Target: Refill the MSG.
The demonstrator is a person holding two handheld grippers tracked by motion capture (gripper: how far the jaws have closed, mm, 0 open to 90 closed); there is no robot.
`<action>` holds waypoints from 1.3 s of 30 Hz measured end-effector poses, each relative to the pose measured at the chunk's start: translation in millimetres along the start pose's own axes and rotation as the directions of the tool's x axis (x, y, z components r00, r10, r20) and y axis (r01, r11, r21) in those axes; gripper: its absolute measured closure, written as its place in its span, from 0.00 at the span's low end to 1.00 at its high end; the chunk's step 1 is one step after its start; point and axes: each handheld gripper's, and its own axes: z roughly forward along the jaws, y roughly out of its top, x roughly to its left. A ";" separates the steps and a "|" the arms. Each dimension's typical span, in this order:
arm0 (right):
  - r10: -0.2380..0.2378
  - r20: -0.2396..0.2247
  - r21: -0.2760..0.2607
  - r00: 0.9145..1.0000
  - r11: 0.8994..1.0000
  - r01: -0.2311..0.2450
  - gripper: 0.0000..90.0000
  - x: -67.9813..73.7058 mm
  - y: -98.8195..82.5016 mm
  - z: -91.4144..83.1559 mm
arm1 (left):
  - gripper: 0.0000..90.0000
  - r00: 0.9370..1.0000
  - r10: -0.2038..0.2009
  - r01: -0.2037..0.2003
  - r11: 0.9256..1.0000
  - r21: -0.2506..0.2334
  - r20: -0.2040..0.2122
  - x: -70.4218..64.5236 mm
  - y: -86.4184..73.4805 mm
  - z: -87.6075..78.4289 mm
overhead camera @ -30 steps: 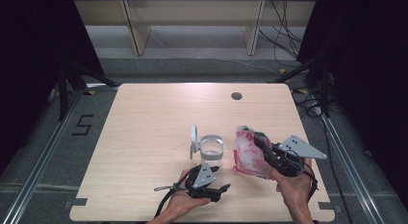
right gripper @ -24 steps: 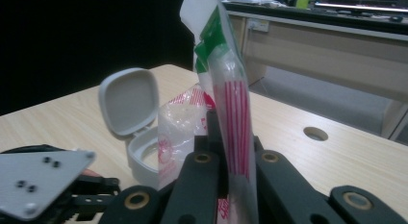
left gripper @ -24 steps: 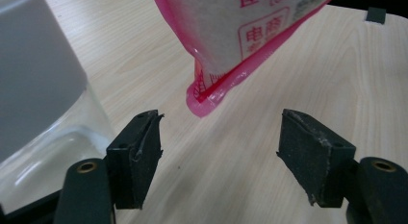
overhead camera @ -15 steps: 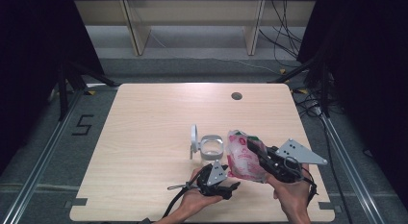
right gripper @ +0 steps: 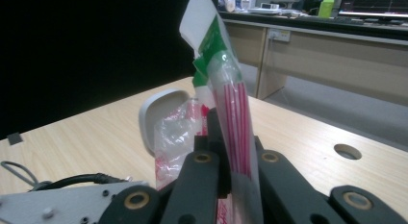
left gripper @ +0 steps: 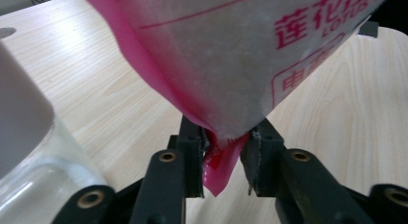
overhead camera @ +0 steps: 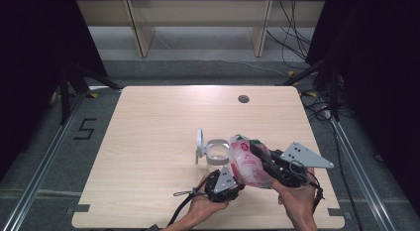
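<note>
Two grippers now share one load: our right gripper (overhead camera: pixel 257 154) is clamped on the upper edge of the pink-printed plastic bag (overhead camera: pixel 246 164), and our left gripper (left gripper: pixel 225 152), its jaws having just been closing, pinches the bag's bottom corner. The bag hangs just beside the open glass jar (overhead camera: pixel 216 151), whose hinged lid (overhead camera: pixel 199 144) stands up. We judge the grasping done; tipping the contents into the jar remains.

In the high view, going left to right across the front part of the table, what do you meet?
Lid standing on edge → clear jar → left gripper, its jaws having just been closing on the bag's bottom corner → pink-and-white bag → right gripper, clamped on the bag.
</note>
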 end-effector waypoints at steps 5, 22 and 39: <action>-0.016 0.007 -0.010 1.000 1.000 0.016 1.00 -8.8 7.0 6.3 | 0.82 1.000 -0.023 0.023 0.999 -0.024 0.002 -1.1 6.9 4.3; 0.016 0.023 0.015 1.000 1.000 -0.016 1.00 -34.5 23.1 45.7 | 0.83 0.978 -0.207 0.204 0.973 -0.111 -0.019 4.0 14.6 21.7; 0.002 0.025 0.030 1.000 1.000 -0.002 1.00 -27.8 28.5 63.8 | 0.84 0.956 -0.293 0.284 0.940 -0.190 -0.025 -9.0 14.0 30.2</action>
